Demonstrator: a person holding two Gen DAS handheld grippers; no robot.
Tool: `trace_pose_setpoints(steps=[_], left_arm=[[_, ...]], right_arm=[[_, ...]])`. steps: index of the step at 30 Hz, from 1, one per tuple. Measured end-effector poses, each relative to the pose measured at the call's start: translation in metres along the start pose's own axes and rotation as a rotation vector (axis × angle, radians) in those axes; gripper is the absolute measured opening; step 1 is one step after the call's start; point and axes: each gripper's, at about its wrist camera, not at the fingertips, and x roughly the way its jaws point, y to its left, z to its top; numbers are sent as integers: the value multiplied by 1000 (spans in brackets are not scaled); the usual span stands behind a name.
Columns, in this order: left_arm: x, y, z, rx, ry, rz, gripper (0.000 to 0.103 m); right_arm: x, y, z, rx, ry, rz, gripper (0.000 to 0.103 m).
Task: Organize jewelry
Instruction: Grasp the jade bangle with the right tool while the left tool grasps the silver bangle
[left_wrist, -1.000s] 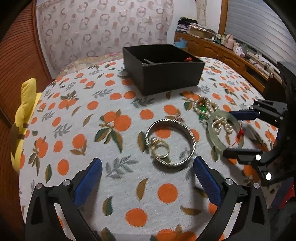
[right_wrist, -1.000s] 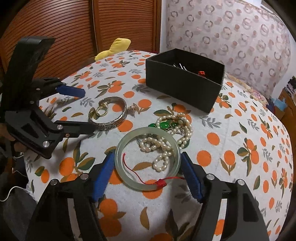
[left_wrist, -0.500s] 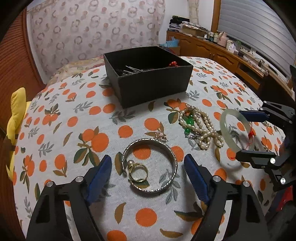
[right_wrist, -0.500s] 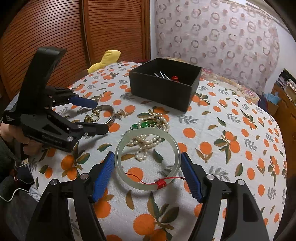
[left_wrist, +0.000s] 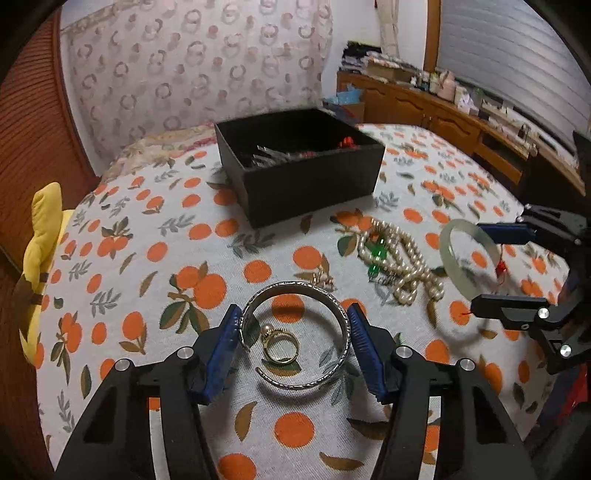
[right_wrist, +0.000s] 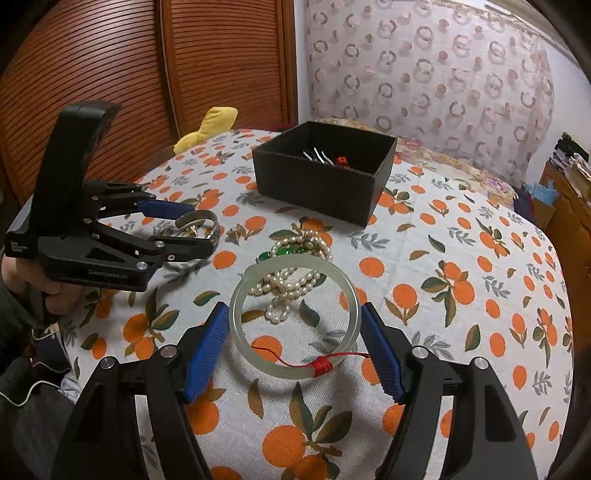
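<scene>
Overall, orange-print tablecloth (right_wrist: 461, 258) w/ wood shutters (right_wrist: 110, 66), patterned curtain (left_wrist: 184, 74) behind.

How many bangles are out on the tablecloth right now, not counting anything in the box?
2. The silver bangle sits between the closing left gripper pads; the jade bangle is held in the right gripper. The black box may hide others.

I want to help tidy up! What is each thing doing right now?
Silver bangle: between the closing left hand-held gripper pads.
Jade bangle: held, lifted, in the right hand-held gripper.
Gold ring: lying inside the silver bangle.
Pearl necklace: heaped on the cloth.
Black box: open.
</scene>
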Motion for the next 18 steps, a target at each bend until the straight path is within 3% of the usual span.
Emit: trace_pose_setpoints(steps=[8, 18], left_arm=[[-21, 4, 13, -22, -75, 6, 56], [-21, 15, 31, -64, -112, 17, 56]], right_arm=[[-10, 0, 18, -7, -46, -8, 74], [-5, -12, 47, -12, -106, -49, 74]])
